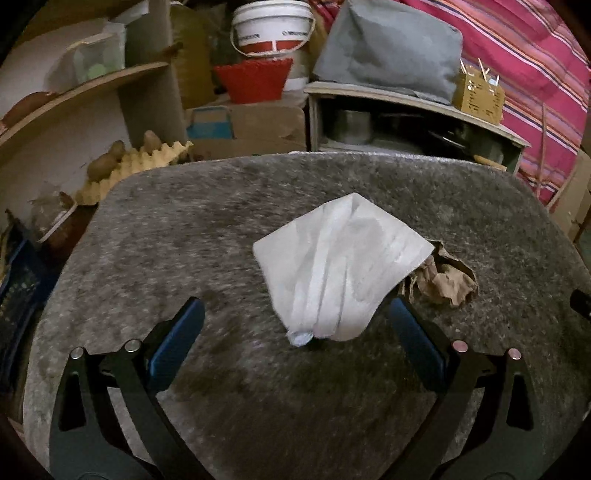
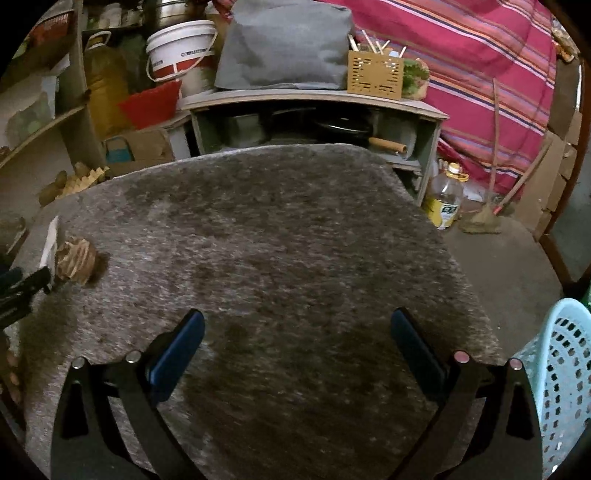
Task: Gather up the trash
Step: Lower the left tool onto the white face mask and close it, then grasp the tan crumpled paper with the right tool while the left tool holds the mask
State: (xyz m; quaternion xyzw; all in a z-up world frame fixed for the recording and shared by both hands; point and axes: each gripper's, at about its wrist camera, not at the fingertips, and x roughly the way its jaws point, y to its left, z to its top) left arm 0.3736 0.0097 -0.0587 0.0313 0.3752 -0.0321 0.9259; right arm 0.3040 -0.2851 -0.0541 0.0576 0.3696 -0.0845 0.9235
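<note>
A white tissue (image 1: 340, 266) lies crumpled on the grey fuzzy table cover (image 1: 166, 229). Its near corner reaches in between the fingers of my left gripper (image 1: 297, 302), which stands open just above the cloth and does not press on it. A crumpled ball of brown paper (image 1: 443, 282) rests against the tissue's right side. In the right wrist view the same brown paper (image 2: 75, 258) and an edge of the tissue (image 2: 50, 240) sit at the far left. My right gripper (image 2: 298, 314) hangs open over bare cloth, with nothing between its fingers.
A light blue perforated basket (image 2: 561, 376) stands off the table's right edge. Behind the table are a low shelf unit (image 2: 314, 107), a white bucket (image 1: 273, 26), a red basket (image 1: 251, 79) and an egg tray (image 1: 133, 166). An oil bottle (image 2: 447, 195) stands on the floor.
</note>
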